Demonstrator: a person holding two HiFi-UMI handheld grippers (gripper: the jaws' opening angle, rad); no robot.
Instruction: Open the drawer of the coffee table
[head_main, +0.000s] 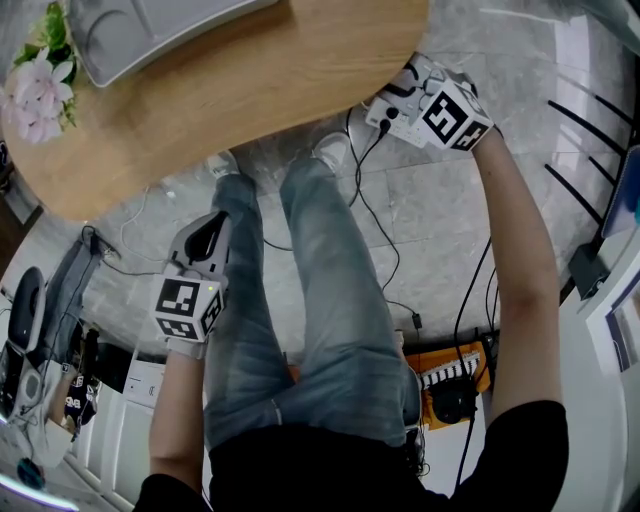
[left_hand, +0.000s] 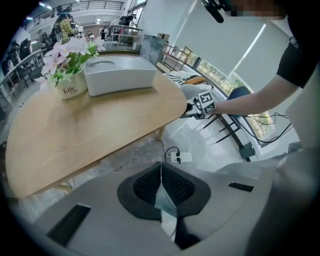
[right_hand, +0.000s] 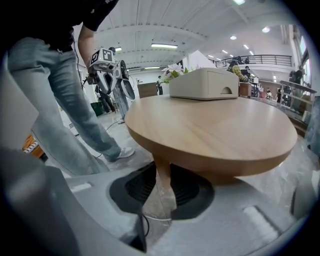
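L hand-held gripper (left_hand: 161, 180): jaws pressed together, nothing btwn them. It hangs beside the person's left leg (head_main: 240, 300), pointing steeply down at the grey floor (head_main: 430, 225), well apart from the table (head_main: 250, 80). Person stands in jeans, white shoe (head_main: 333, 150) just by the table's edge. Black cables (head_main: 375, 215) trail over the floor, and a white power strip (left_hand: 177, 157) lies under the table rim.

R hand-held gripper (right_hand: 157, 192): arm stretched out, tips right at the table's rim, just below the wooden top. Jaws a little spread, narrow gap, nothing pinched. A tan table leg (right_hand: 160, 170) shows thru the gap, farther back.

Drawer: can't make it out in any view.

Farther on the top: pale grey box (left_hand: 120, 75) w/ a notch in one side. Just beside it is a pot of pink-white flowers (left_hand: 67, 65), both near the far edge. Bkgd: big hall w/ railings & ceiling lights.
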